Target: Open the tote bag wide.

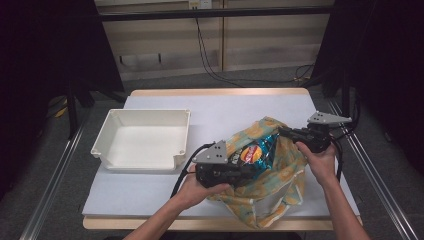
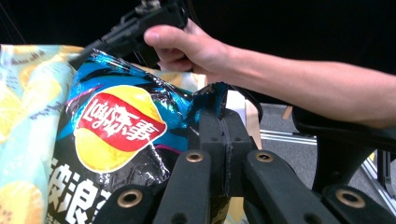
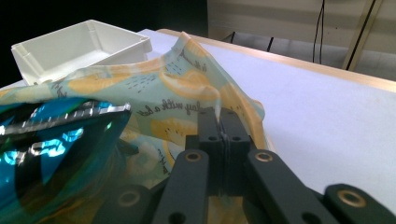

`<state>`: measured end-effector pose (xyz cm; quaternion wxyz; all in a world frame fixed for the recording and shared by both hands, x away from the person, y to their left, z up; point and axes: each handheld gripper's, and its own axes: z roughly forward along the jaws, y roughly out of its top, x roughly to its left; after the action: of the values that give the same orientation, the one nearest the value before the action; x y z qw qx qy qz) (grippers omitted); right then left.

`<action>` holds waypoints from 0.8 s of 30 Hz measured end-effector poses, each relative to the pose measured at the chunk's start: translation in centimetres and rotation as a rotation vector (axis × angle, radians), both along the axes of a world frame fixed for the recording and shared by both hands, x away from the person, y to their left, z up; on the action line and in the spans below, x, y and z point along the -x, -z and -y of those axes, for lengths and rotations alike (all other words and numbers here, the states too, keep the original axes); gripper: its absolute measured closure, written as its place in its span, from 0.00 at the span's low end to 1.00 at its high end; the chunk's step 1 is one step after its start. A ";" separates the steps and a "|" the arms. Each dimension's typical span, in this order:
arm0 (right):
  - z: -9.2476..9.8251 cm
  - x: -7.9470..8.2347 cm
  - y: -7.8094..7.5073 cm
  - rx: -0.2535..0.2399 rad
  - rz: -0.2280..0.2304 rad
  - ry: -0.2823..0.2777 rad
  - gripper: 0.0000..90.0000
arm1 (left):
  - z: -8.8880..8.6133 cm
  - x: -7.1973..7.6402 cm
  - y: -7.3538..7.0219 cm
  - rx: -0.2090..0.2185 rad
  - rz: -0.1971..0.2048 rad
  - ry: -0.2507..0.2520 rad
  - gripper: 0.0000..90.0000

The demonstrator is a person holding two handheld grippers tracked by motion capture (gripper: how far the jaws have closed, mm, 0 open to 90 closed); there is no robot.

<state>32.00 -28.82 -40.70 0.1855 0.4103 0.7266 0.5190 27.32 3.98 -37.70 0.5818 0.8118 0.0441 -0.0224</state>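
Note:
A blue and black chips bag with a red and yellow logo sticks out of a lemon-print cloth bag on the white table. My left gripper is shut on a corner of the chips bag, with the foil pinched between its jaws. On the far side of the opening, my right gripper is shut on the cloth bag's rim, the fabric edge rising from between its jaws. The chips bag lies to the left in the right gripper view.
An empty white plastic tray stands on the left half of the table, also seen as the tray behind the cloth bag. Bare table surface lies beyond the bag. Dark frame posts and cables stand past the table's edges.

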 end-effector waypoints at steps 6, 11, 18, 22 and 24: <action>0.6 0.0 1.3 -0.015 -0.024 0.008 0.93 | -0.1 -1.0 -0.5 0.034 -0.024 -0.022 1.00; 0.6 -0.1 1.5 -0.014 -0.038 0.016 0.91 | 0.0 -1.7 -1.0 0.039 -0.018 -0.042 1.00; 0.0 -0.2 1.7 -0.017 -0.053 -0.012 0.95 | 0.4 -2.6 -1.8 0.086 -0.025 -0.052 1.00; 0.1 -0.2 1.6 -0.023 -0.048 -0.009 0.96 | 0.0 -3.0 -2.5 0.118 -0.028 -0.052 1.00; 0.1 -0.2 1.6 -0.019 -0.046 -0.010 0.96 | 0.0 -3.1 -2.9 0.131 -0.023 -0.056 1.00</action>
<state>32.18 -28.94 -42.34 0.1622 0.4202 0.7277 0.5172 30.40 4.01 -34.83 0.6334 0.7702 0.0718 -0.0182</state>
